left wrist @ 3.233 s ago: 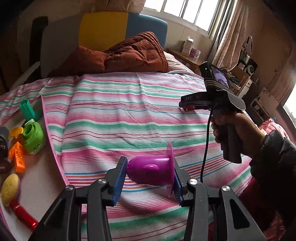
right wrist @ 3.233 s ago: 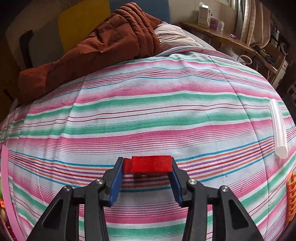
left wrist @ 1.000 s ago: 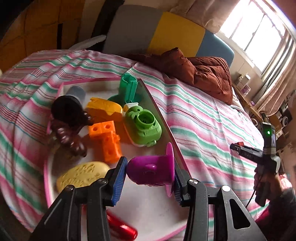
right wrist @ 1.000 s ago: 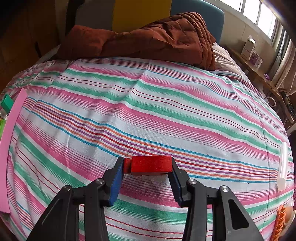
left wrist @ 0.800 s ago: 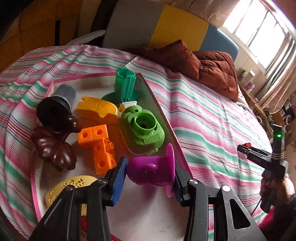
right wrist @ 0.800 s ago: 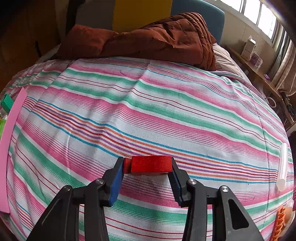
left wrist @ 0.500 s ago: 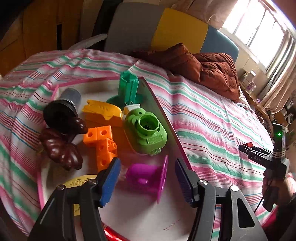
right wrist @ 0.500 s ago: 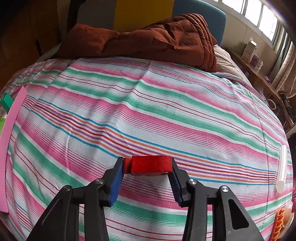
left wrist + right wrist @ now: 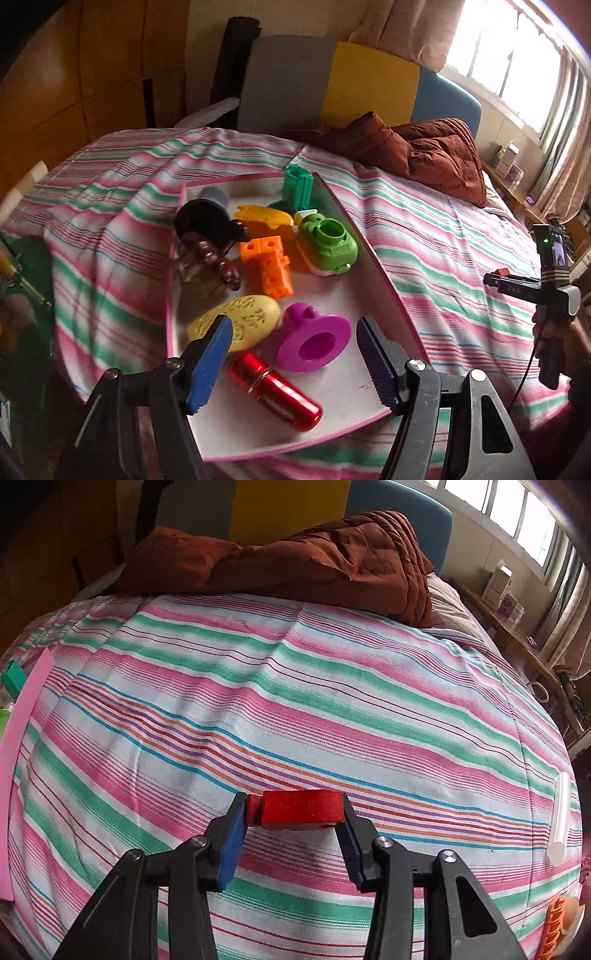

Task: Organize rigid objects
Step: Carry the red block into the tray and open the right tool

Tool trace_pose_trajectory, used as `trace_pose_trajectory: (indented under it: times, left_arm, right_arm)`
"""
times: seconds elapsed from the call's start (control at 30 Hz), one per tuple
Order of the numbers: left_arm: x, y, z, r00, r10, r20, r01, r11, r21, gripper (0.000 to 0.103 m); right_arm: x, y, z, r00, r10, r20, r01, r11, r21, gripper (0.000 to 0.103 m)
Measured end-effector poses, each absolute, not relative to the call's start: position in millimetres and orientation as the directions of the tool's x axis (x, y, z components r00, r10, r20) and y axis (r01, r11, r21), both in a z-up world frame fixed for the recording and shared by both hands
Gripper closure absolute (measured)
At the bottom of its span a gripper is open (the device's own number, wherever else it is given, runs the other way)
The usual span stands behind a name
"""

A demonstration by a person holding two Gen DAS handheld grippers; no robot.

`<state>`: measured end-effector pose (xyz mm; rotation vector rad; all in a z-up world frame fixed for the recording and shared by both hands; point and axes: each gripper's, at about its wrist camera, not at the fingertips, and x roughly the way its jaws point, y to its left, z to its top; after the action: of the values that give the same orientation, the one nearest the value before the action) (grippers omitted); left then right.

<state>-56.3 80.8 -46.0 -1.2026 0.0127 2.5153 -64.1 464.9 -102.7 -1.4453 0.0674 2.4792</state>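
Note:
The purple flanged cup (image 9: 314,341) lies on the pink-rimmed white tray (image 9: 343,398), its mouth toward me. My left gripper (image 9: 293,349) hangs over it, jaws opening, pads clear of it on both sides. Around it lie a red cylinder (image 9: 275,393), a yellow oval piece (image 9: 236,325), an orange block (image 9: 267,269), a green toy (image 9: 327,245) and a brown figure (image 9: 210,247). My right gripper (image 9: 293,819) is shut on a red block (image 9: 301,809) above the striped bedspread (image 9: 295,709). It also shows at the far right of the left wrist view, right gripper (image 9: 496,278) in a hand.
A brown quilt (image 9: 295,561) lies at the head of the bed. A translucent stick (image 9: 559,816) and an orange toy (image 9: 552,930) sit at the bed's right edge. The tray's pink rim (image 9: 22,720) shows at the left. A green bag (image 9: 18,295) stands left of the bed.
My left gripper opened and let go of the purple cup, which now lies on the tray. The gripper drew back and up. The right gripper kept still with the red block.

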Motion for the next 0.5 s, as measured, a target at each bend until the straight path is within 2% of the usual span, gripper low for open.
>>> trace_pose_trajectory:
  times: [0.5]
  left_arm:
    - [-47.3,54.9,-42.3,-0.587,0.291,-0.756,-0.267,-0.951,-0.16,0.032]
  right_arm:
    - [-59.9,434.1,-100.3,-0.466,0.127,-0.876,-0.16,-0.985,-0.058,0.057]
